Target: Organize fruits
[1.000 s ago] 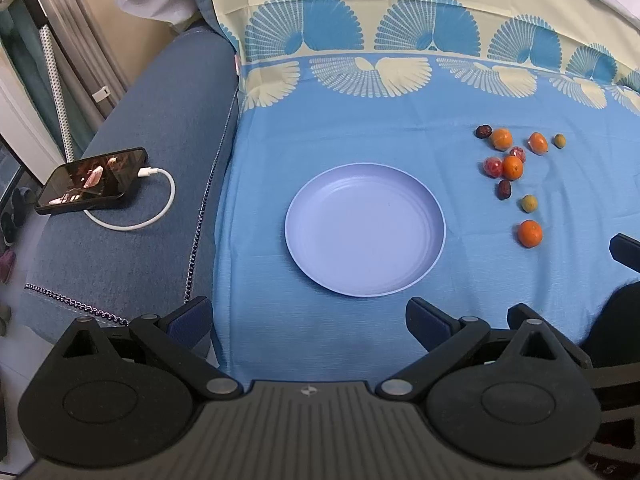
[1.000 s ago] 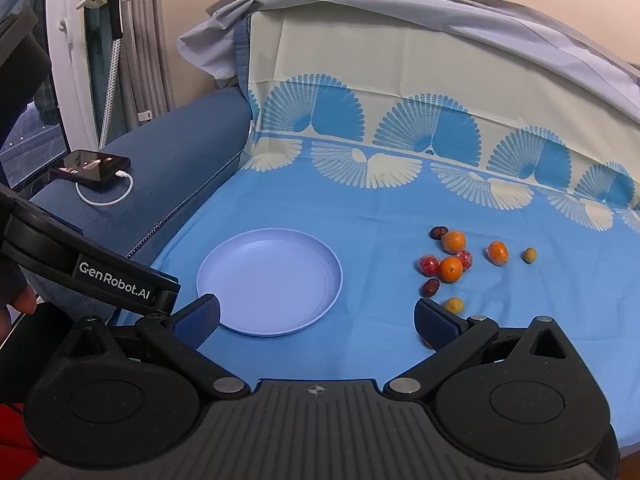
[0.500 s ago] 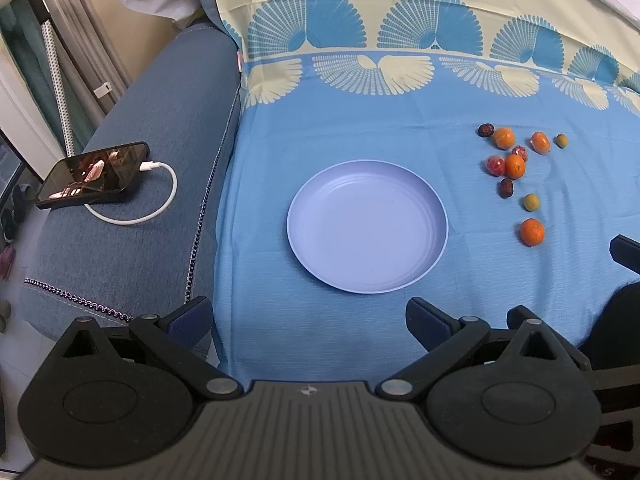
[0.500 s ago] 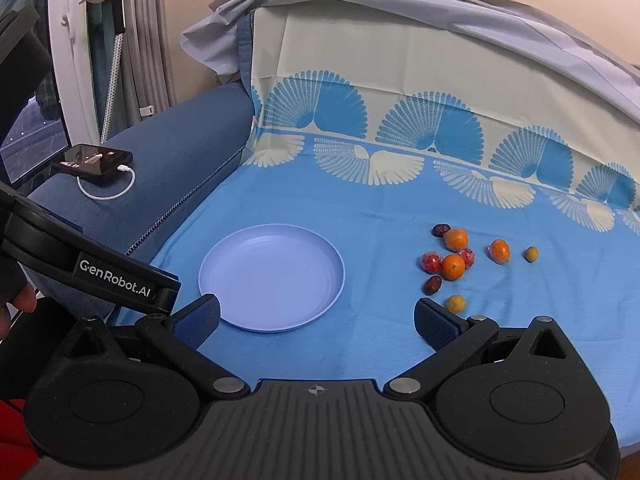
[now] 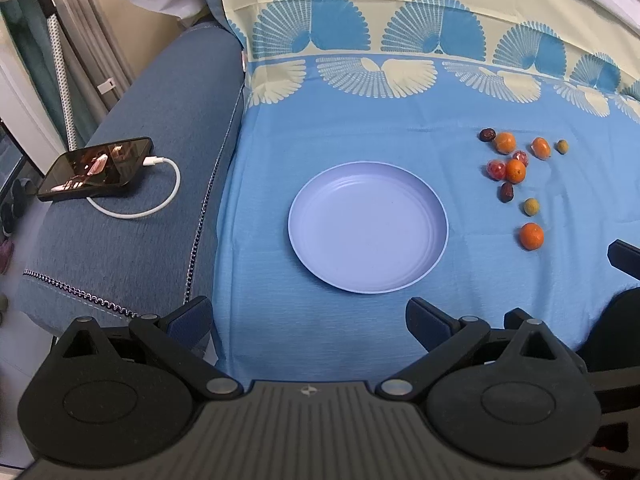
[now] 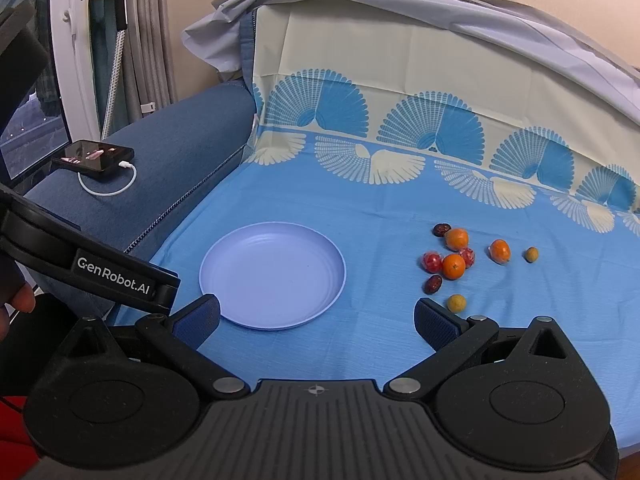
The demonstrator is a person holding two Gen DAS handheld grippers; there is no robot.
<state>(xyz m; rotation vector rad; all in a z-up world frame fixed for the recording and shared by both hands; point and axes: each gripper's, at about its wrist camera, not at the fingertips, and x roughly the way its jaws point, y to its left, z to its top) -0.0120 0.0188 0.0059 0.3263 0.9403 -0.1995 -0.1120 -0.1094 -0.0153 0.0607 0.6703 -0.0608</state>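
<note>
A lilac plate (image 5: 304,240) (image 6: 216,280) lies bare on the blue cloth. To its right sits a loose cluster of small fruits: oranges (image 5: 531,236) (image 6: 453,266), red fruits (image 5: 496,169) (image 6: 431,261), dark dates (image 5: 507,192) (image 6: 433,284) and yellow-green ones (image 5: 531,206) (image 6: 456,303). My left gripper (image 5: 310,320) hangs open in front of the plate's near rim, holding nothing. My right gripper (image 6: 318,320) is open too, near the plate's front right; its right finger (image 6: 436,326) is just short of the nearest yellow-green fruit.
A phone (image 5: 96,168) (image 6: 94,158) on a white charging cable (image 5: 152,204) rests on the dark blue sofa arm (image 5: 132,240) at left. The patterned cloth (image 6: 400,100) rises up the backrest behind. The left gripper's body (image 6: 100,276) crosses the right wrist view at left.
Both views have shifted slightly: the plate and fruits sit a little further up and right in the frames. Both grippers stay open; nothing on the cloth has moved.
</note>
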